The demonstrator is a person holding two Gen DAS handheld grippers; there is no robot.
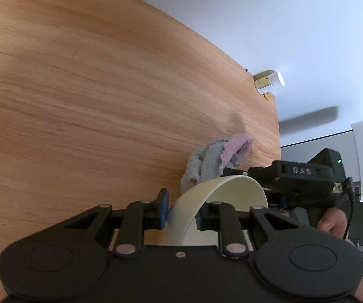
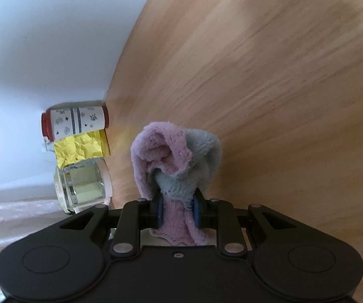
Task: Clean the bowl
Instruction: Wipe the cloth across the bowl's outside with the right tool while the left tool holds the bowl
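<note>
The left tool is clamped on the thin rim of one smooth cream bowl, held tipped on edge above the desk. The right tool is clenched on one fluffy pink-and-grey cloth, which bunches up just beyond the bowl's far rim. The desk is pale wood grain against a white wall. At its left edge stand one floral canister, one yellow crinkled packet and one glass jar.

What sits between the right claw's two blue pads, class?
The pink-and-grey cloth: the right wrist view shows it pinched between the pads of the right claw, its bunched end sticking out above the wooden table.
</note>
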